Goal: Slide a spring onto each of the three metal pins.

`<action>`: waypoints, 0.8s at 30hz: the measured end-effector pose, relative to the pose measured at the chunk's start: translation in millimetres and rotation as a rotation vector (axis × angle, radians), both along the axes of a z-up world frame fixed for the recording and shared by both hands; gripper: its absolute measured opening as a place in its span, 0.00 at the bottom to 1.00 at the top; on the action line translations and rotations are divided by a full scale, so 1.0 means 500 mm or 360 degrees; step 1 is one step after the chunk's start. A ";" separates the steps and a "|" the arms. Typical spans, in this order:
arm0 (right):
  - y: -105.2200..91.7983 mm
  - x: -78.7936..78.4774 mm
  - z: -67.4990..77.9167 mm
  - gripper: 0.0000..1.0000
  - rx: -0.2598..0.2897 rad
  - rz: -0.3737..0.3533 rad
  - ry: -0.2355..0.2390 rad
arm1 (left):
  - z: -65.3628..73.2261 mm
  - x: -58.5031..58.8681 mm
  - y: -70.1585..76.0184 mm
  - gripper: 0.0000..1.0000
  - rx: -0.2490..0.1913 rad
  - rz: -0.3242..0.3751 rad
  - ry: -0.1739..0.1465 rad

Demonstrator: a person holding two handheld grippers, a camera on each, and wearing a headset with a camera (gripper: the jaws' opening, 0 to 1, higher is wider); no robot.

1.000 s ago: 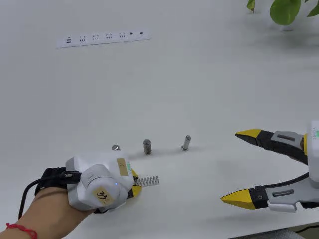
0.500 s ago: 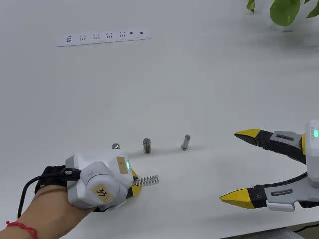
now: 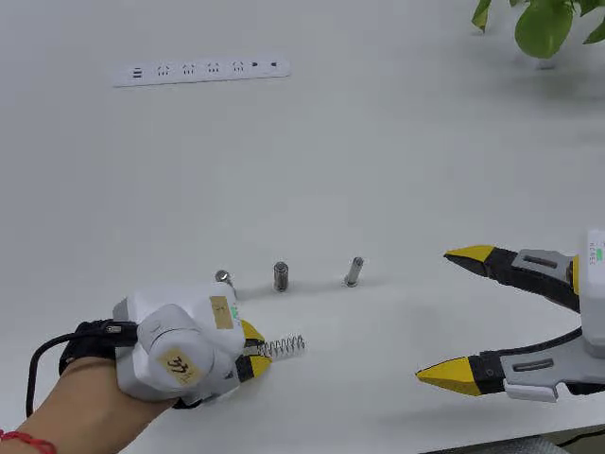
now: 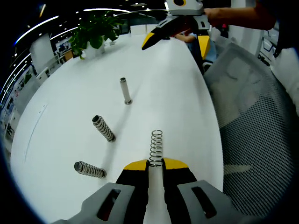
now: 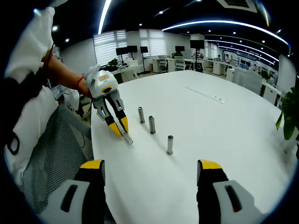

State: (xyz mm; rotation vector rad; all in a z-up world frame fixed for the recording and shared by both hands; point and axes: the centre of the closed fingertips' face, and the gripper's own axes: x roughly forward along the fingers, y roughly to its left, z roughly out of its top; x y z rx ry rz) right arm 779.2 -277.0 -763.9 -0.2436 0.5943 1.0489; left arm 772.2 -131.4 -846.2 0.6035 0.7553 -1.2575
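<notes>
Gripping the loose spring [image 4: 156,145] by its near end, the left gripper [image 4: 155,163] had its yellow-tipped jaws clamped together on the last few coils. The rest of the spring stuck out unsupported, low over the white table [image 3: 378,142]. Two of the three pins, the left sprung pin [image 3: 223,278] and the middle sprung pin [image 3: 281,276], already wore their coils. The bare pin [image 3: 354,271] stood at the right end of the row, apart from the spring's free end.

The main risk seemed to be the overhang. With so little of the spring pinched, the free end would likely sag or wobble, so its mouth could strike the pin's top edge instead of swallowing it. Pushing on regardless might bow the spring sideways, or pop it out of the jaws and send it rolling away across the smooth table.

A second hazard was the pin itself. Whether it was fixed to the table could not be told, so an off-centre push might tip or skid it. The right gripper [image 3: 435,315] hung well off to the right with its jaws spread wide, holding nothing, so nothing steadied that pin. A careless sweep could also clip the middle sprung pin beside it.
</notes>
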 end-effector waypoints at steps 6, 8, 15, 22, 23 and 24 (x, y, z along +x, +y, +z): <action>0.003 0.010 0.024 0.82 0.0041 -0.0023 -0.0016 | 0.037 -0.004 -0.006 0.10 -0.0102 0.0053 0.0002; 0.008 0.013 0.035 0.81 0.0056 -0.0023 -0.0022 | 0.058 -0.003 -0.010 0.10 -0.0157 0.0084 0.0002; 0.049 0.030 0.097 0.79 0.0188 -0.0023 -0.0059 | 0.130 0.016 -0.021 0.10 -0.0370 0.0199 -0.0015; 0.090 0.052 0.161 0.73 0.0338 -0.0049 -0.0083 | 0.206 0.034 -0.034 0.10 -0.0556 0.0283 -0.0059; 0.097 0.054 0.170 0.71 0.0364 -0.0054 -0.0082 | 0.221 0.038 -0.037 0.10 -0.0592 0.0298 -0.0067; 0.102 0.055 0.174 0.70 0.0378 -0.0062 -0.0072 | 0.231 0.040 -0.039 0.10 -0.0617 0.0308 -0.0073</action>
